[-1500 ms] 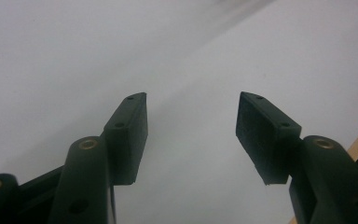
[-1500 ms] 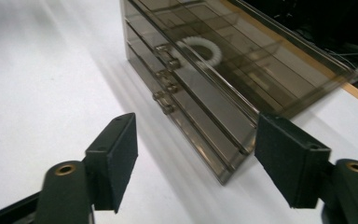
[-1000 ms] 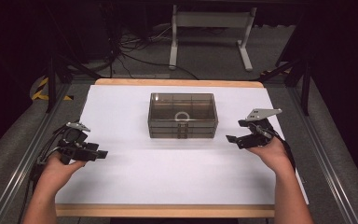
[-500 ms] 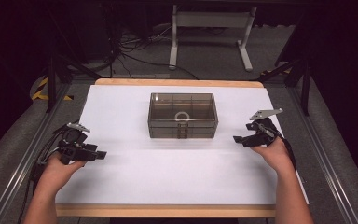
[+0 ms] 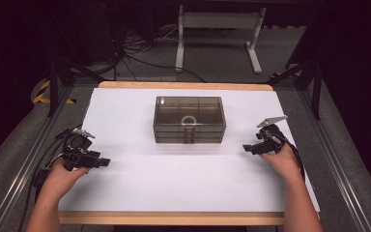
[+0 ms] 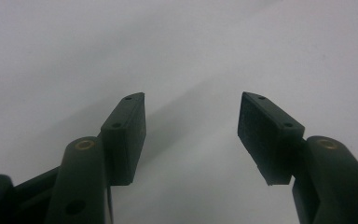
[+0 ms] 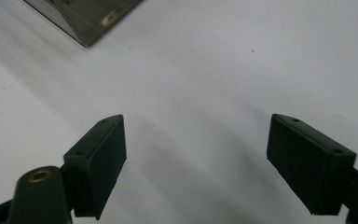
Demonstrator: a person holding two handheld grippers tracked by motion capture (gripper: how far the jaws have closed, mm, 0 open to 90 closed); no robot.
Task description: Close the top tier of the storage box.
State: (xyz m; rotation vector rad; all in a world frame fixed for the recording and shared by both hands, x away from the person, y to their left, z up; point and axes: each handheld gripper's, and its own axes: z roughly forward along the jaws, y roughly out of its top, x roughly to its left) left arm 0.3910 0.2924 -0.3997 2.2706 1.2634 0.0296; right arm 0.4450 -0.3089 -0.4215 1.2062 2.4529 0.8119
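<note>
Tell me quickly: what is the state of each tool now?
Left tool: open, holds nothing, over the white table.
Right tool: open, holds nothing, apart from the box.

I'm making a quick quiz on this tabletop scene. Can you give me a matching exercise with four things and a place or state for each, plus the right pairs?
Things:
1. left gripper
2. right gripper
3. smoky clear plastic box
4. white ring

Places or states:
A. inside the box, seen through its lid
B. open, empty, near the white table's left edge
C. lid shut, mid-table toward the far side
D. open, empty, right of the box, apart from it

Pairs: 1-B, 2-D, 3-C, 4-A
</note>
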